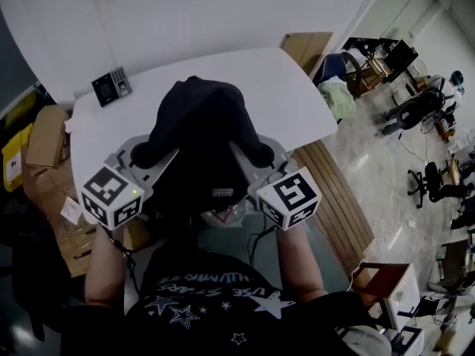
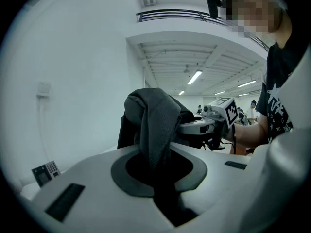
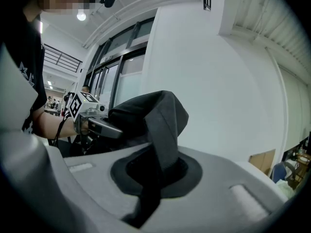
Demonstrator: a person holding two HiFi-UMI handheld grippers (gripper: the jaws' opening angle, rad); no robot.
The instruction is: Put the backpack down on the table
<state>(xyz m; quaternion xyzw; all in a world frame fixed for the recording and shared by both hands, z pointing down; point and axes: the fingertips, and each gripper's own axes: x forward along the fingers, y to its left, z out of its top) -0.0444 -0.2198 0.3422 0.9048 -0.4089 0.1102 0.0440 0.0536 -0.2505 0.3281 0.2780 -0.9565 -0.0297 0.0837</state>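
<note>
The left gripper's [image 2: 156, 171] jaws are sitting nearly together, clamping the backpack's left shoulder strap [image 2: 156, 123]. The grey webbing is rising out of the dark hollow between the pads and folding over just above them. The right gripper's [image 3: 158, 176] jaws are pressing together in the same way on the right shoulder strap [image 3: 166, 125], which is bending over the top of the pads and running down into the slit between them. Neither gripper is holding anything but its strap.

The two straps are leading inward to the black backpack [image 1: 200, 139], which is hanging between the grippers with its rounded top pointing away from the person. From the head view the bag is lying over the near edge of the white tabletop [image 1: 293, 87], about midway along that edge. Whether its underside is touching the surface cannot be told. The left marker cube [image 1: 111, 196] and the right marker cube [image 1: 289, 197] are flanking the bag's lower end, each just off the near edge, with the person's forearms reaching in behind them.

A small keypad device [image 1: 111, 86] is sitting at the tabletop's far left corner, well apart from the bag. Cardboard boxes [image 1: 44, 139] are standing beyond the left edge of the tabletop.
</note>
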